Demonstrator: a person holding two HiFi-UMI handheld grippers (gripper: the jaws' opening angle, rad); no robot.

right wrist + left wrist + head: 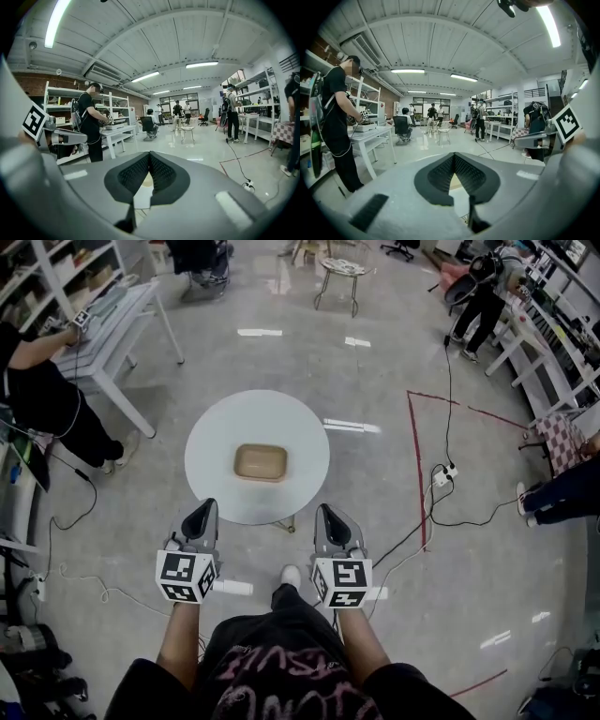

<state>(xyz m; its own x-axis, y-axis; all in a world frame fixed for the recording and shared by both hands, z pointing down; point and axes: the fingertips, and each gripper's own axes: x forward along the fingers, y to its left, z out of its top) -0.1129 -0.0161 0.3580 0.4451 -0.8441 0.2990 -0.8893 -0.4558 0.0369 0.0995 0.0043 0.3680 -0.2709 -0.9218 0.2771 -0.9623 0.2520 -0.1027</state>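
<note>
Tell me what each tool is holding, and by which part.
Nothing. The left tool and right tool are both shut and empty, apart from the tan case on the round table.

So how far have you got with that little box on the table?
Hardly started. Done: nothing shows yet; the box lies in the middle of the table, untouched. In hand: the left gripper and right gripper hang by the table's near rim, both shut and empty. Left: probably everything, from reaching in to taking hold of the box.
</note>
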